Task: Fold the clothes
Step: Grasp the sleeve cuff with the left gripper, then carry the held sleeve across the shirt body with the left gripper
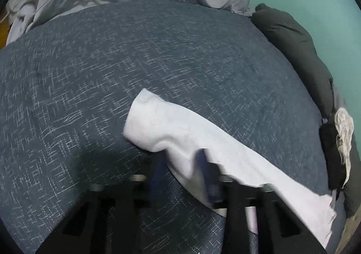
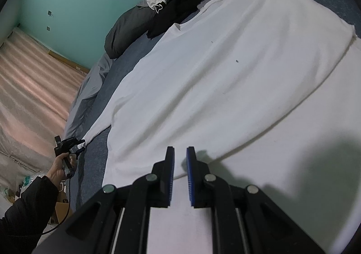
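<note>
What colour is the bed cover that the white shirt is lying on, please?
Dark blue bed cover with fine pale flecks, clearest in the left wrist view.

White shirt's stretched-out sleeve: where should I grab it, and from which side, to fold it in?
Near the cuff, coming from the outer side, away from the shirt body. The sleeve lies flat and ends free there, so it should lift easily. The left gripper is shut on it there.
</note>
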`<state>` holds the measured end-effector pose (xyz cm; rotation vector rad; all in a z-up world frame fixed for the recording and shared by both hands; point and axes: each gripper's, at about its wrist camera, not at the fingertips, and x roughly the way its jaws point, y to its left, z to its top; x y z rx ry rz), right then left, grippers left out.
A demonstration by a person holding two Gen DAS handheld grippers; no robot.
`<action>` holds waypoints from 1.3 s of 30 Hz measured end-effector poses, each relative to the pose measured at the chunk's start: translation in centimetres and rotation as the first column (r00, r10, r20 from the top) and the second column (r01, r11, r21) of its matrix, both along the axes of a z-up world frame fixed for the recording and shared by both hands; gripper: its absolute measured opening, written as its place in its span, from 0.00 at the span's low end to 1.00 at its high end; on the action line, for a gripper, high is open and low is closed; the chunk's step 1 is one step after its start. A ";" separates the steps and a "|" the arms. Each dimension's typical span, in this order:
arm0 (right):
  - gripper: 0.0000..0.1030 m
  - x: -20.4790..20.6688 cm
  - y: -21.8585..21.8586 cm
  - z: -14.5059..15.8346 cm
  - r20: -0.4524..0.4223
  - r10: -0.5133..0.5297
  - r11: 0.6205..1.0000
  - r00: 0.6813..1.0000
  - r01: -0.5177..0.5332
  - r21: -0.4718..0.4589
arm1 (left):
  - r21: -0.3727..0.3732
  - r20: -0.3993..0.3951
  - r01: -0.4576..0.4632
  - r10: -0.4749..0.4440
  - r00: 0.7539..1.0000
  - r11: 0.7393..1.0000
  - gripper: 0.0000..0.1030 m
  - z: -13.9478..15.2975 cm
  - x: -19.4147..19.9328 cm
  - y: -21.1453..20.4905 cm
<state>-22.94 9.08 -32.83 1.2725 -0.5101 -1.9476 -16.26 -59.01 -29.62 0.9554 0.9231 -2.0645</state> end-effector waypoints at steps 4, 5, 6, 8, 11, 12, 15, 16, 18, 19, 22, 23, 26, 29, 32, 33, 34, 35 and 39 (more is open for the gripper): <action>0.10 0.0 0.0 0.0 -0.001 0.001 1.000 1.000 -0.001 -0.001 | -0.031 -0.013 0.047 -0.048 0.999 0.998 0.06 1.3 -0.2 1.4; 0.10 0.0 0.0 0.0 -0.003 0.001 1.000 1.000 -0.001 0.000 | -0.045 -0.020 0.064 -0.064 0.998 0.997 0.06 2.0 -0.3 1.8; 0.10 0.0 0.0 0.0 -0.005 0.001 1.000 1.000 -0.001 0.002 | -0.061 -0.026 0.078 -0.080 0.996 0.995 0.06 2.9 -0.3 2.3; 0.10 -0.1 0.1 0.0 -0.007 -0.002 1.000 1.000 0.002 0.003 | -0.081 -0.050 0.102 -0.106 0.993 0.992 0.06 4.8 -0.2 3.2; 0.10 -0.1 0.4 -0.1 -0.004 -0.010 1.000 1.000 0.010 0.002 | -0.112 -0.085 0.157 -0.167 0.982 0.981 0.06 8.3 -1.9 4.7; 0.10 -0.1 0.5 0.0 -0.005 -0.012 1.000 1.000 0.012 -0.001 | -0.122 -0.094 0.174 -0.186 0.978 0.977 0.06 9.4 -2.4 5.4; 0.10 -0.2 0.7 0.1 -0.006 -0.016 1.000 1.000 0.016 -0.007 | -0.143 -0.119 0.219 -0.236 0.964 0.965 0.06 12.2 -3.7 7.4; 0.10 -0.2 0.7 0.2 -0.007 -0.018 1.000 1.000 0.018 -0.009 | -0.150 -0.127 0.235 -0.255 0.959 0.960 0.06 13.1 -4.3 8.4; 0.10 -0.2 0.9 0.2 -0.005 -0.022 1.000 1.000 0.022 -0.012 | -0.164 -0.137 0.269 -0.292 0.946 0.949 0.06 14.8 -6.1 9.6; 0.10 -0.3 1.0 0.2 -0.002 -0.024 1.000 1.000 0.024 -0.014 | -0.173 -0.140 0.292 -0.317 0.938 0.941 0.06 15.7 -6.6 10.6; 0.10 -0.5 1.4 0.2 0.006 -0.035 0.999 0.999 0.035 -0.025 | -0.200 -0.146 0.360 -0.391 0.909 0.911 0.06 18.8 -6.7 14.4; 0.10 -0.6 1.6 0.3 0.007 -0.039 0.999 0.999 0.039 -0.029 | -0.213 -0.146 0.389 -0.422 0.894 0.897 0.06 19.7 -7.5 16.0; 0.10 -0.8 2.3 0.7 0.005 -0.052 0.998 0.999 0.052 -0.042 | -0.235 -0.148 0.459 -0.498 0.854 0.857 0.06 21.6 -9.4 20.3; 0.10 -1.1 3.0 1.1 0.001 -0.063 0.997 0.998 0.063 -0.054 | -0.255 -0.145 0.534 -0.578 0.803 0.806 0.06 22.7 -11.4 25.0; 0.10 -1.4 3.9 1.6 0.004 -0.079 0.994 0.997 0.079 -0.070 | -0.274 -0.130 0.609 -0.656 0.743 0.744 0.06 23.8 -13.2 30.3; 0.10 -1.5 4.3 1.7 0.003 -0.084 0.994 0.996 0.084 -0.075 | -0.275 -0.130 0.635 -0.682 0.719 0.722 0.06 24.0 -13.7 32.3; 0.10 -1.5 4.6 1.9 0.002 -0.089 0.993 0.996 0.088 -0.080 | -0.275 -0.132 0.654 -0.702 0.700 0.705 0.06 24.2 -14.1 33.9; 0.10 -1.6 4.9 2.1 0.001 -0.093 0.992 0.996 0.093 -0.085 | -0.278 -0.130 0.674 -0.722 0.680 0.684 0.06 24.3 -14.5 35.6; 0.10 -2.0 6.4 2.6 0.002 -0.117 0.988 0.993 0.116 -0.106 | -0.301 -0.094 0.753 -0.804 0.588 0.586 0.06 23.5 -15.4 43.3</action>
